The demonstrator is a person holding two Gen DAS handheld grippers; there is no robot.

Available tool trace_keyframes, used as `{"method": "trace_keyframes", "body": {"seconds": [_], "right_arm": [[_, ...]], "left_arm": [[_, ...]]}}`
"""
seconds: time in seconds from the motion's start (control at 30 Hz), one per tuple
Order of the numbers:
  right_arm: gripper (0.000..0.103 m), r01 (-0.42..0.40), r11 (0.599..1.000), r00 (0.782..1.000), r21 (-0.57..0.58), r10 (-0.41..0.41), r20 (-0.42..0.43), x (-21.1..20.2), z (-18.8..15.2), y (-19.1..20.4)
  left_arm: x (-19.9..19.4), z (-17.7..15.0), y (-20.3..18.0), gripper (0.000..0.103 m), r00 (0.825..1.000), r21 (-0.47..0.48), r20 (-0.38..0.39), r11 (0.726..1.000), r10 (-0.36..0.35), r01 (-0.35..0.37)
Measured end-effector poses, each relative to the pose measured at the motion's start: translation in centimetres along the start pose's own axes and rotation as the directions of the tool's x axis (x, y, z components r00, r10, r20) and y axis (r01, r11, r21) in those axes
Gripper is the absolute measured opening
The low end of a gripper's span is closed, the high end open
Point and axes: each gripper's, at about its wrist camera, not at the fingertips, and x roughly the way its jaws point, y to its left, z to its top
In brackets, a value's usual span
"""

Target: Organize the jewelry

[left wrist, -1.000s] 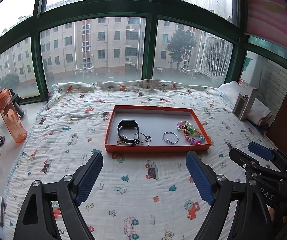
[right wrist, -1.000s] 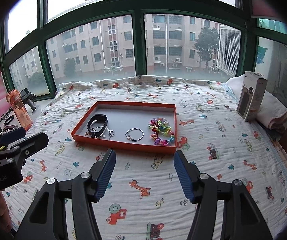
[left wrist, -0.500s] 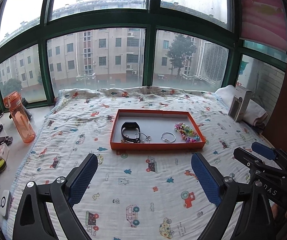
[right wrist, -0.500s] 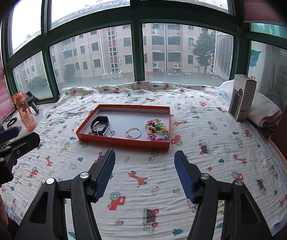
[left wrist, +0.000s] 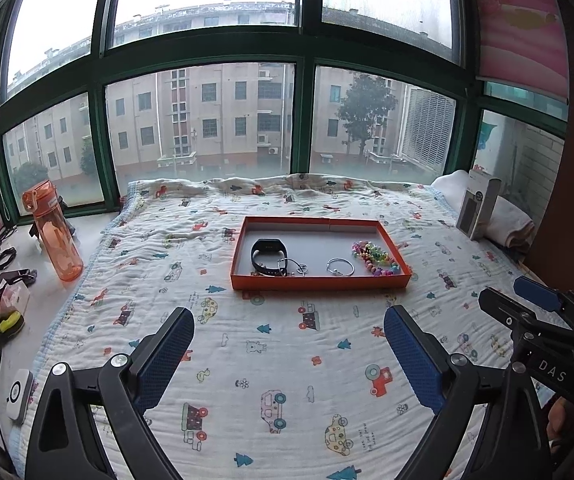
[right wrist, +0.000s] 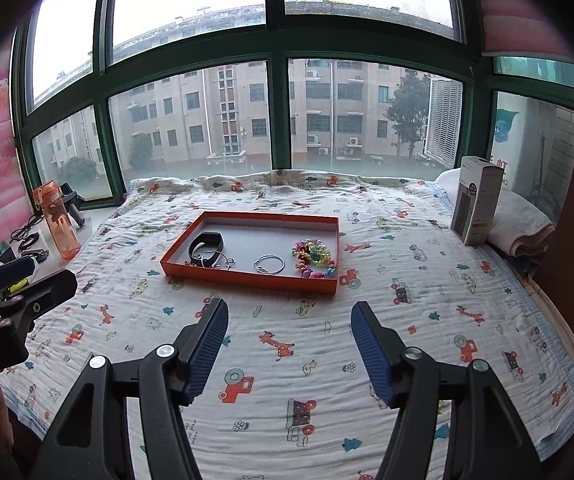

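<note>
**Jewelry waits in the orange tray, both grippers empty**

Jewelry sits in the orange tray (left wrist: 319, 283) at the middle of the bed (left wrist: 247, 360), well apart from both tools. At the tray's left lies a black band (left wrist: 267, 256), looped and standing on edge; just beside it, perhaps touching, a thin ring with charms (left wrist: 297, 266); right of that a silver bangle (left wrist: 340, 267); at the far right a heap of coloured beads (left wrist: 375, 258).

The left hand-held gripper (left wrist: 289, 344) and the right hand-held gripper (right wrist: 289, 334) both hover over the near part of the quilt, fingers spread wide, holding nothing.

All of it looks light. The band seems springy and should take a pinch across its strap. The bangle and ring are thin, hard and likely slippery; a pinch over the wire itself seems best. The beads look loose and floppy, so they would probably sag and trail if lifted by one end.

The left view shows a white device at the near left bed edge, which the right view lacks. The right view shows the printed face of the upright box (right wrist: 477, 200) by the folded towel (right wrist: 527, 228) more fully.
</note>
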Motion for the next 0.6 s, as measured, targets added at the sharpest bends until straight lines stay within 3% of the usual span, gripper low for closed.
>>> {"method": "trace_keyframes", "body": {"seconds": [0.6], "right_arm": [[0.071, -0.003, 1.0, 1.0, 0.002, 0.003, 0.007, -0.59, -0.1, -0.03]], "left_arm": [[0.09, -0.36, 0.52, 0.103, 1.0, -0.008, -0.006, 1.0, 0.026, -0.026]]}}
